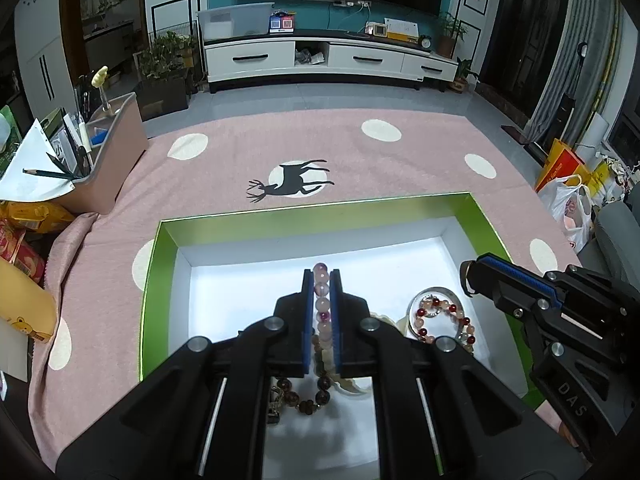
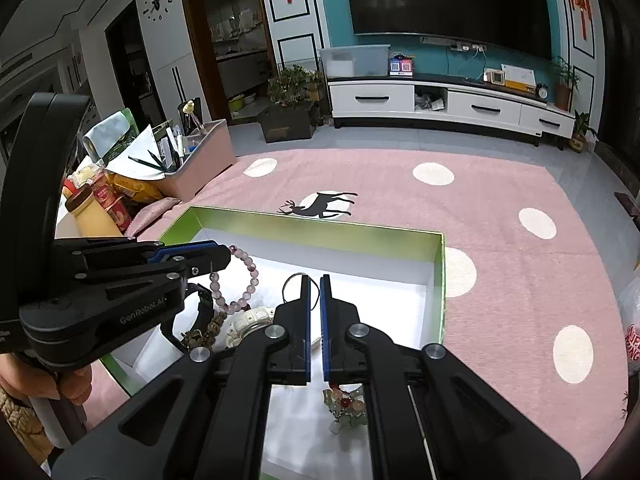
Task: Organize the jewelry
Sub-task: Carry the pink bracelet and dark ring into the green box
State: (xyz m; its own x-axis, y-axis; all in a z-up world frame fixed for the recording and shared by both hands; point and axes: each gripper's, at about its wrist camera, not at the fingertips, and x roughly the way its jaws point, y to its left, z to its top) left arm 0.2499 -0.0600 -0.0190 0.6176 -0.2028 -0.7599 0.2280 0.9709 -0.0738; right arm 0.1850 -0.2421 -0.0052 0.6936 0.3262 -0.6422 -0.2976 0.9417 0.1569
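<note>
A green box with a white floor (image 1: 256, 292) (image 2: 400, 280) sits on a pink cloth. My left gripper (image 1: 322, 280) is shut on a pink bead bracelet (image 1: 322, 304) and holds it over the box; the bracelet (image 2: 250, 276) hangs from it in the right wrist view. My right gripper (image 2: 315, 284) has its jaws nearly closed with a narrow gap, over the box, with a thin ring or cord (image 2: 294, 280) at its tips. A red and peach bead bracelet (image 1: 444, 320), brown bead bracelets (image 1: 308, 398) (image 2: 204, 332) and a white watch (image 2: 250, 320) lie in the box.
A pink organizer bin (image 1: 108, 160) with pencils and papers stands at the left. Snack packets and a yellow bottle (image 2: 94, 216) sit beside it. Plastic bags (image 1: 572, 204) lie at the right. A TV cabinet (image 1: 320, 60) stands far behind.
</note>
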